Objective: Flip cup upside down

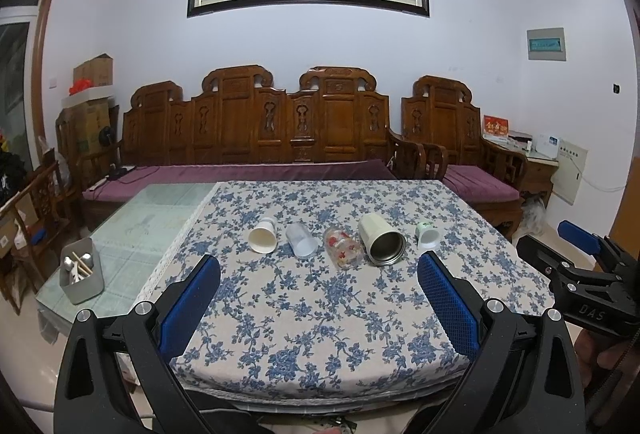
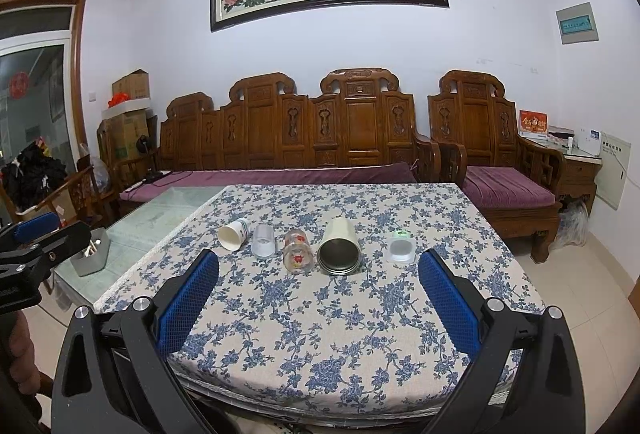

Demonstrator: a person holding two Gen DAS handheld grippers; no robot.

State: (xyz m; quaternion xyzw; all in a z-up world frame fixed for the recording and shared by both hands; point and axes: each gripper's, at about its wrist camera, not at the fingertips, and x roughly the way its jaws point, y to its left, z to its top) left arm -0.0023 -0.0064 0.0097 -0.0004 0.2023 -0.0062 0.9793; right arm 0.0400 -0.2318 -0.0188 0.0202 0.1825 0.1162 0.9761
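Five cups lie on their sides in a row across the flowered tabletop (image 1: 320,314), mouths toward us: a paper cup (image 1: 263,235), a clear plastic cup (image 1: 301,240), a red-printed glass (image 1: 343,248), a cream steel-lined tumbler (image 1: 381,240) and a small white cup (image 1: 427,235). We hold the left tool (image 1: 319,280) and right tool (image 2: 319,274) well back from the row, each with its blue pads spread wide and empty. No cup has been turned yet, by our reading. To do it well, we would close on one cup across its body, lift clear of its neighbours, then rotate until the rim faces down before setting it flat.
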